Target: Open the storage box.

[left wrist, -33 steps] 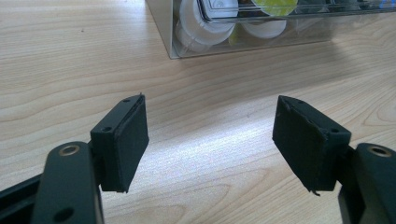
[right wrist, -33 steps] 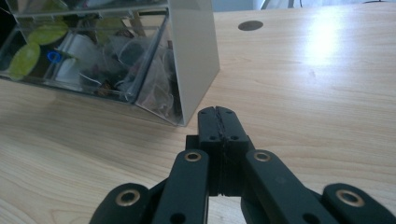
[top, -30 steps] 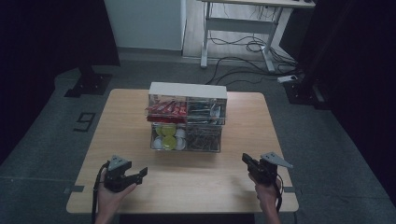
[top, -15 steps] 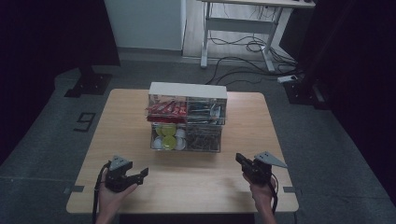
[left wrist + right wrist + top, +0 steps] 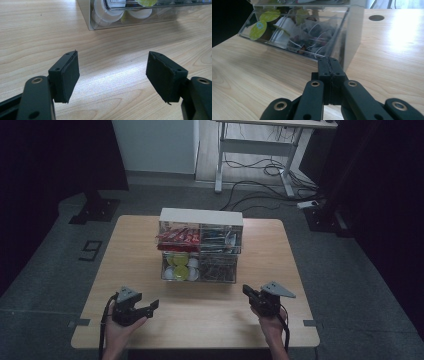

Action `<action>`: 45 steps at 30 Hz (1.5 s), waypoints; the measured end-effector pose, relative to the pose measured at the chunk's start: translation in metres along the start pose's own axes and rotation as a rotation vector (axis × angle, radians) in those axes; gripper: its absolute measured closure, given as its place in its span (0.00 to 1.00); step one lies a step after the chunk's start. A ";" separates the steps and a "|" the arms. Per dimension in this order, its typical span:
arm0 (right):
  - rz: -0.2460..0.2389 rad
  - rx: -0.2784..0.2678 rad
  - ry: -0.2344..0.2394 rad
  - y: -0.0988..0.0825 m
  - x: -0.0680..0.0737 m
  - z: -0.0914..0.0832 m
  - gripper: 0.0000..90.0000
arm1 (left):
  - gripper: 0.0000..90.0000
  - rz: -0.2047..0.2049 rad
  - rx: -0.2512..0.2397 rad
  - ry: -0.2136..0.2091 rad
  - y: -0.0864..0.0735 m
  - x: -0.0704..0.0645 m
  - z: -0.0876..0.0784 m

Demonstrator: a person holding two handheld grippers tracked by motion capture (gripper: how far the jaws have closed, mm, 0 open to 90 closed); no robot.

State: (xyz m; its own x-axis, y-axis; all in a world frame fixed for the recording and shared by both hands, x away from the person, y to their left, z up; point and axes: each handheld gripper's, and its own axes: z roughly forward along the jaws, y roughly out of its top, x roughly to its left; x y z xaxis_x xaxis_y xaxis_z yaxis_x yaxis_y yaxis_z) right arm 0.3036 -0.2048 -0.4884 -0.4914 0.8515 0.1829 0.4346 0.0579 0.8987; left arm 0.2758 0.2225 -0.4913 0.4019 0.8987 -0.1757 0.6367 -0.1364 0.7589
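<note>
The right gripper [image 5: 248,291] has edged leftward, inward.

In the left gripper view the clear organizer [image 5: 130,15] is cut off by the top edge, leaving just its lowest corner with white cups [image 5: 107,10]. In the right gripper view its upper tier is cropped away. From the high view the compartments' contents are too small to identify.

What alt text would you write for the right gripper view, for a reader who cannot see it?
The right gripper, its two black jaws pressed shut on nothing, points at the near corner of a clear plastic organiser box on a light wooden table. Green-lidded white pods and wrapped tea bags show through its tilted front.
</note>
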 end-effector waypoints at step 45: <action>-0.079 0.041 0.095 0.013 0.046 0.059 0.99 | 0.30 -0.009 -0.007 -0.003 0.001 0.001 -0.005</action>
State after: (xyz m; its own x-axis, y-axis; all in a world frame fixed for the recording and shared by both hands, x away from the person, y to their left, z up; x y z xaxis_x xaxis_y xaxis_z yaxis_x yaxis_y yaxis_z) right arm 0.3310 -0.1344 -0.4916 -0.5938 0.7903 0.1512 0.4213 0.1453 0.8952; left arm 0.2736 0.2252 -0.4872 0.3978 0.8988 -0.1844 0.6360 -0.1253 0.7614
